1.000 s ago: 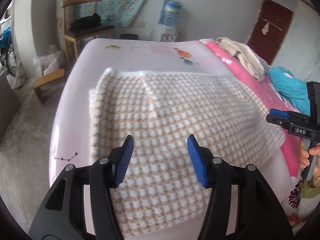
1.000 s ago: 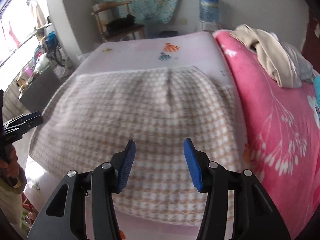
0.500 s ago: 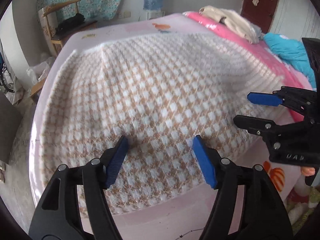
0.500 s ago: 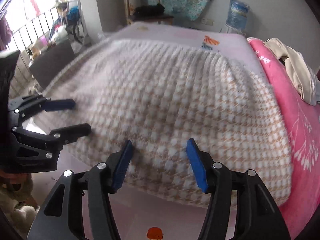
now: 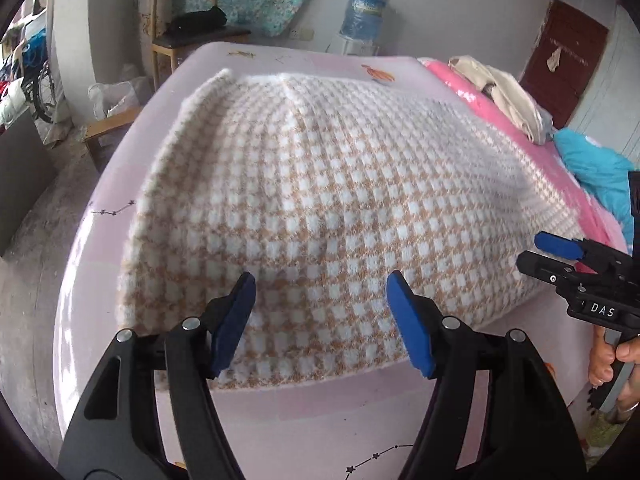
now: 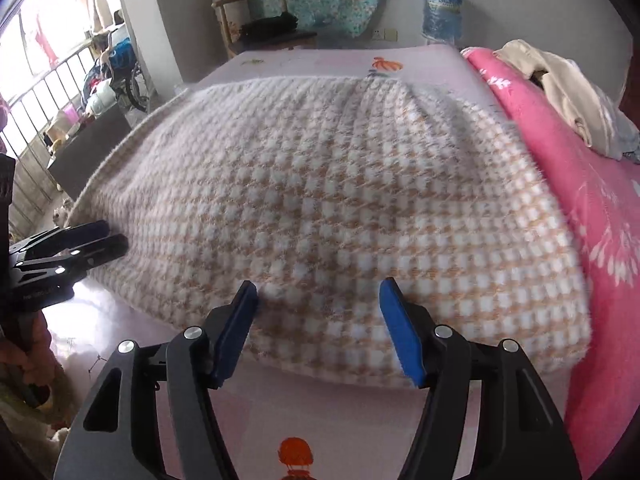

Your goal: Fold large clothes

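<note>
A large tan-and-white checked garment (image 5: 320,180) lies spread flat on the pale pink bed sheet (image 5: 320,420). My left gripper (image 5: 320,292) hovers open over the garment's near hem, towards its left corner, with nothing pinched between the blue pads. In the right wrist view my right gripper (image 6: 318,292) hangs over the same garment (image 6: 340,200) near its right end. Its jaws are opening, and the fabric lies beneath them unclamped. Each gripper shows in the other's view: the right gripper (image 5: 528,250) at the far right, the left gripper (image 6: 116,234) at the far left.
A bright pink blanket (image 6: 600,220) covers the bed's right side, with beige clothes (image 6: 560,80) piled on it and a teal item (image 5: 592,160) beyond. A wooden chair (image 5: 188,36) and a water bottle (image 5: 364,8) stand past the bed's far end. A hand (image 5: 604,356) grips the right tool.
Both grippers have dropped lower and closer to the garment's near hem, and both sets of jaws stand wider apart. The garment itself has not moved.
</note>
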